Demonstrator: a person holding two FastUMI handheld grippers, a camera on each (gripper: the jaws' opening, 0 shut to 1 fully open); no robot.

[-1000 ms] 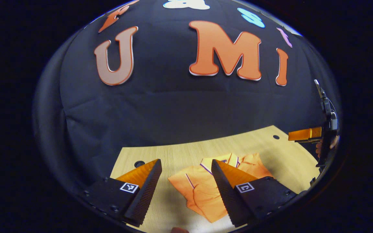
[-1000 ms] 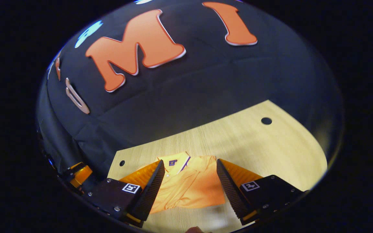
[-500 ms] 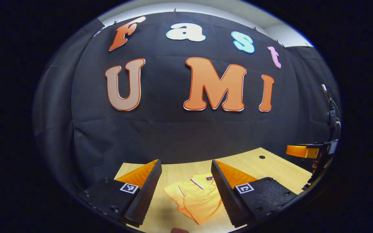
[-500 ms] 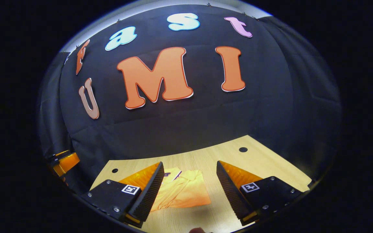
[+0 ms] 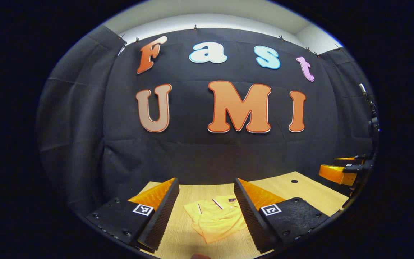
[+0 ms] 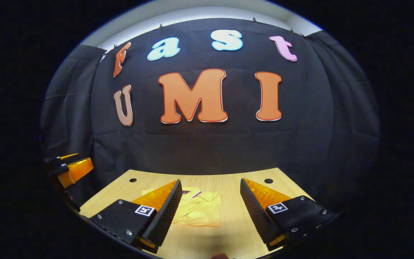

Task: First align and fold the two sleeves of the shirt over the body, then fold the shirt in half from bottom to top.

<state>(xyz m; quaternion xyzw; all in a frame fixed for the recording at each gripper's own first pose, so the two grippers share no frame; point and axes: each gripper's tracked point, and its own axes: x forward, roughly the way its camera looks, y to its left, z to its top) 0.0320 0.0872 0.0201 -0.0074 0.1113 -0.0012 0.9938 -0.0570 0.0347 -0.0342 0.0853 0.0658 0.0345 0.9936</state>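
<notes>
One shirt (image 5: 217, 219), orange with thin dark piping at collar and placket, lies folded into a compact bundle on the wooden table (image 5: 302, 190). Sleeves are tucked over the body; collar end points away from the claws. Edges are uneven, with a loose corner at the near side.

Left claw (image 5: 207, 212): released, fingers spread wide, nothing between them; the shirt lies ahead of and below it, seen through the gap. Right claw (image 6: 210, 212): also released and empty; in the right gripper view the shirt (image 6: 199, 210) lies ahead, partly behind its left finger.

Count: one shirt, two claws, two round holes in the table (image 6: 268, 181).
</notes>
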